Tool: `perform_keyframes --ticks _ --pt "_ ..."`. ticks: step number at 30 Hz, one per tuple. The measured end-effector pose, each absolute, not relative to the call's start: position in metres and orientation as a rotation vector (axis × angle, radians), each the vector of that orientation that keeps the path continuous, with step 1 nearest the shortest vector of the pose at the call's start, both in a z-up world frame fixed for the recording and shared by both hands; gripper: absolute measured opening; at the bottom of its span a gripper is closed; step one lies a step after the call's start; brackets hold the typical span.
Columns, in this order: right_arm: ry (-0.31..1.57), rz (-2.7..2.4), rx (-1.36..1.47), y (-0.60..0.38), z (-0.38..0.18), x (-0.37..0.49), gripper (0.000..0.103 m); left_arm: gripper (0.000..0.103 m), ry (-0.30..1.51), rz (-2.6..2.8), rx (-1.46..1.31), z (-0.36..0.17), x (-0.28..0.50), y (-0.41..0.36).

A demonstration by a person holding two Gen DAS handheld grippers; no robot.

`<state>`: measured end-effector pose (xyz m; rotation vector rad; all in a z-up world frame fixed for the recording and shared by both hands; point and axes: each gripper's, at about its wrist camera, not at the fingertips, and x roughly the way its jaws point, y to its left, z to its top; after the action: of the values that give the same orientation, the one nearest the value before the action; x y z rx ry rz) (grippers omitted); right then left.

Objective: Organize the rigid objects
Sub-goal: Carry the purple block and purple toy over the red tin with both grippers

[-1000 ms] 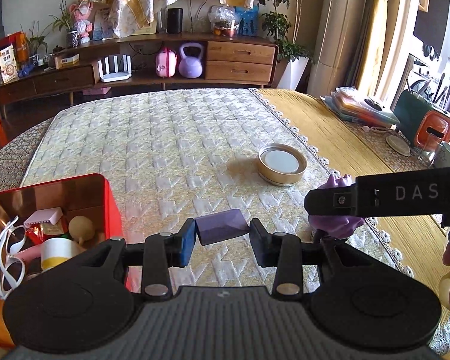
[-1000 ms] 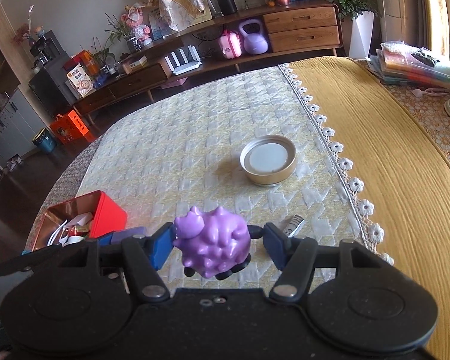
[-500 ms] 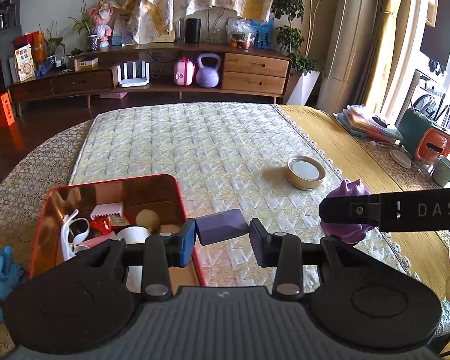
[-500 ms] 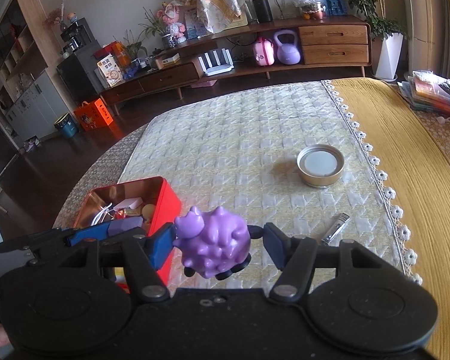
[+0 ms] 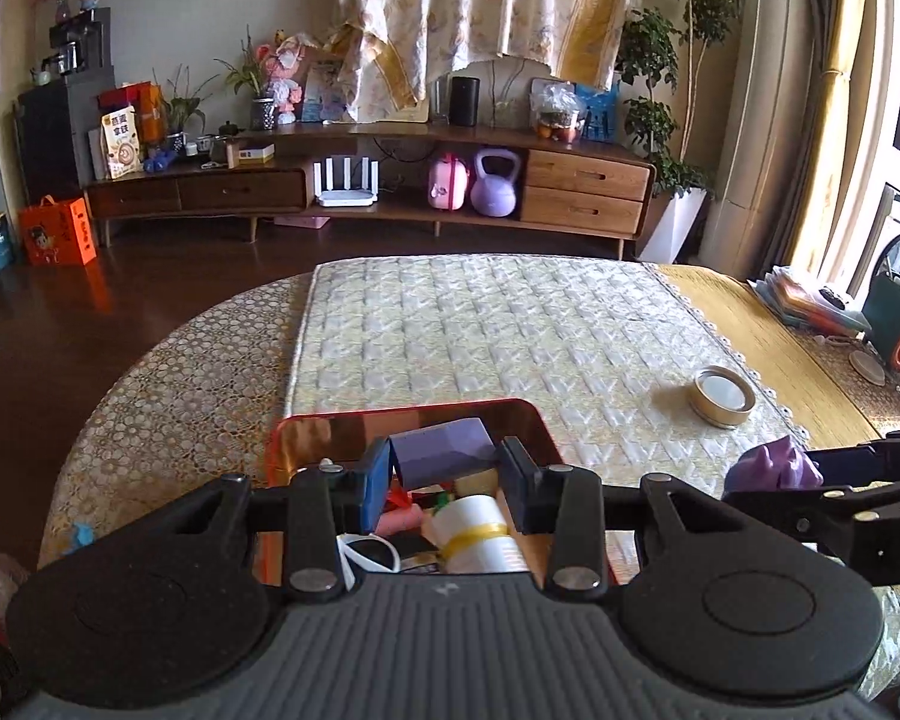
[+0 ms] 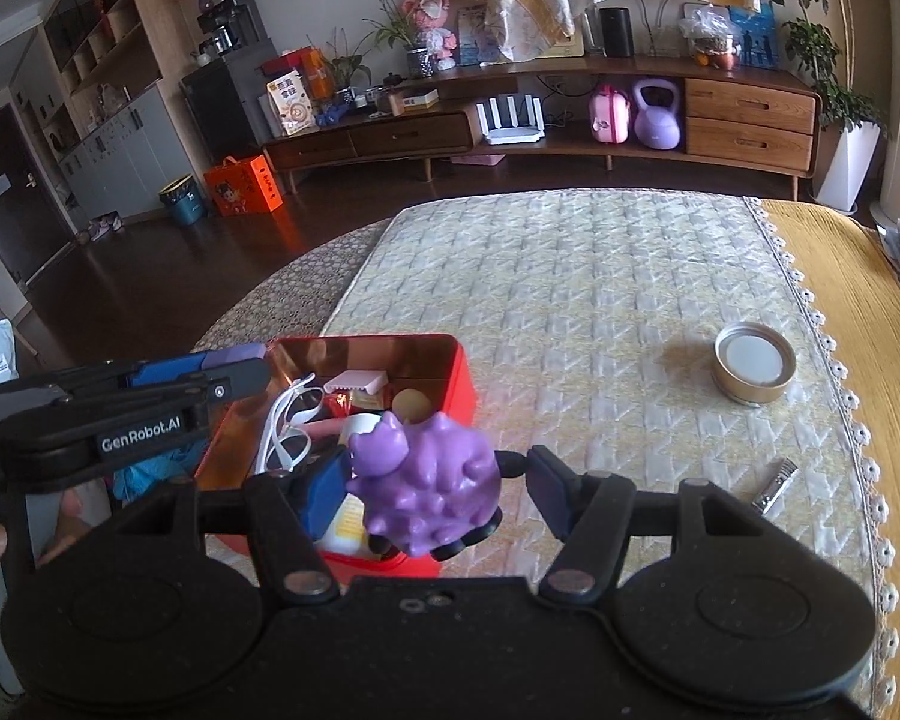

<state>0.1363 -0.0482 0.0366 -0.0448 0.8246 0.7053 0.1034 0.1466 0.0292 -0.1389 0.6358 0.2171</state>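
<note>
Left gripper [image 5: 444, 480], jaws clamped on a small purple block [image 5: 441, 456], hangs over the red tin [image 6: 456, 384] at centre frame. Right gripper [image 6: 432, 492] clamps a knobbly purple toy [image 6: 429, 489] across its middle. Both look light, stiff, probably slippery plastic.

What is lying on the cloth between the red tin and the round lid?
Nothing: in the right wrist view the quilted cloth between the red tin and the round lid is bare. The nail clipper lies nearer, off that line.
</note>
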Motion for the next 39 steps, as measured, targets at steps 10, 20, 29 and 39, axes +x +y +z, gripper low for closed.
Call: perform_keyframes --ticks 10,20,29,39 --pt "0.796 0.733 -0.125 0.0 0.033 0.144 0.064 0.038 0.69 0.246 -0.177 0.012 0.112 0.193" --pt "0.808 0.723 -0.173 0.043 0.012 0.182 0.064 0.038 0.751 0.244 -0.181 -0.021 0.131 0.208" --pt "0.849 0.708 -0.188 0.069 -0.016 0.208 0.064 0.038 0.782 0.216 -0.152 -0.041 0.15 0.202" --pt "0.858 0.71 -0.227 0.09 -0.035 0.217 0.064 0.038 0.821 0.198 -0.154 -0.061 0.165 0.2"
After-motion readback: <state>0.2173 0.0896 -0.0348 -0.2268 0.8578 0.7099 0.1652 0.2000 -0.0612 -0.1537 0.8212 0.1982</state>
